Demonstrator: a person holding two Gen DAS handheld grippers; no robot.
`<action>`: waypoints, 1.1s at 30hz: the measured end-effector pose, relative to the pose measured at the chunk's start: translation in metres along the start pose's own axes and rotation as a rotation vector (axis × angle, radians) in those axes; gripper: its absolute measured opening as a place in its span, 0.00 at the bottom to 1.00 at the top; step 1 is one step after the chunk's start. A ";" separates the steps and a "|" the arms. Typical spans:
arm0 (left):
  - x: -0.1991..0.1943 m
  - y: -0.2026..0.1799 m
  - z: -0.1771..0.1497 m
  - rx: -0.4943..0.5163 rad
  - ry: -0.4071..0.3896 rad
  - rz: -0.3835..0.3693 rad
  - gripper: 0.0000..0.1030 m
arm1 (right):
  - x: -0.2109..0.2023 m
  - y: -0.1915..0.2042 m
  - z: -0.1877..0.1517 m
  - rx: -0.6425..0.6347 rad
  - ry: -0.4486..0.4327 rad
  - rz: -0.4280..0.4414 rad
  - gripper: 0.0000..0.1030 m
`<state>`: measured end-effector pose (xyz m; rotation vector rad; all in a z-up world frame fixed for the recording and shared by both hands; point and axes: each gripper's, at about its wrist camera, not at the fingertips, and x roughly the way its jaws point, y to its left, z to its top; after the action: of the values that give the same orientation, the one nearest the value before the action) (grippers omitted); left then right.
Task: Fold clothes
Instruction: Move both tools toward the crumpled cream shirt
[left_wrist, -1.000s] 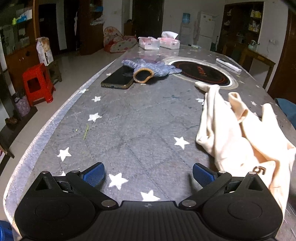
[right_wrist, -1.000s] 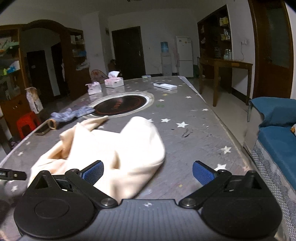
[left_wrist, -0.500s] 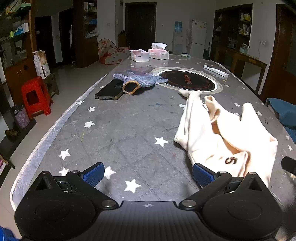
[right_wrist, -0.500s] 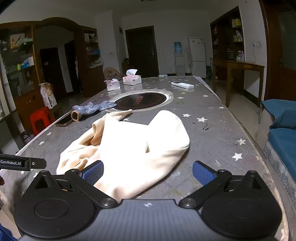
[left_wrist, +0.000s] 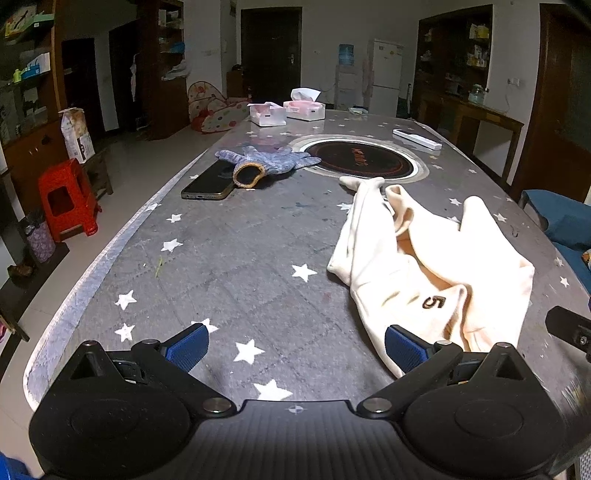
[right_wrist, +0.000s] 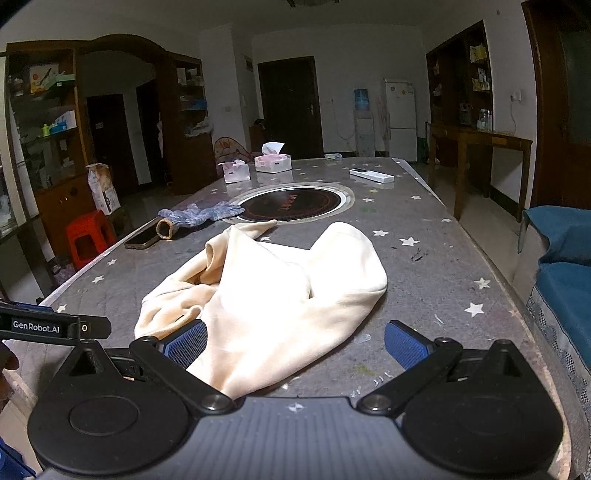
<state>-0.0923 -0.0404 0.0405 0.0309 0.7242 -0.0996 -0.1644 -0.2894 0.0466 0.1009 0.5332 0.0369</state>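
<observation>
While nothing is gripped yet, here's the state:
garment: cream garment (left_wrist: 424, 258) lies crumpled on the star-patterned table (left_wrist: 221, 258), near edge, right of centre; a "5" mark shows on the near part.
left gripper: left gripper (left_wrist: 295, 343) fingers spread wide, empty, hovering over bare table just left of the cloth; right pad at the cloth's near edge.
right gripper: right gripper (right_wrist: 295, 343) also spread, empty, the cloth's near hem between its fingers.
step: my read is pre-grasp, nothing folded.
next: probably each side pinches a near corner, then spreads it flat.
clutter: glove (left_wrist: 266, 162) and phone (left_wrist: 208, 182) sit well apart, far left.
</observation>
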 end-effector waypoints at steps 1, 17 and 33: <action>-0.001 0.000 -0.001 0.001 -0.001 0.000 1.00 | -0.001 0.001 0.000 -0.003 -0.002 0.000 1.00; -0.002 -0.004 -0.003 0.007 0.008 0.004 1.00 | -0.004 0.007 -0.002 -0.021 -0.005 0.003 1.00; 0.005 -0.009 -0.001 0.019 0.023 -0.002 1.00 | 0.004 0.007 -0.001 -0.020 0.009 0.006 1.00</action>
<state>-0.0902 -0.0500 0.0363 0.0492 0.7458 -0.1081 -0.1615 -0.2817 0.0448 0.0827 0.5413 0.0483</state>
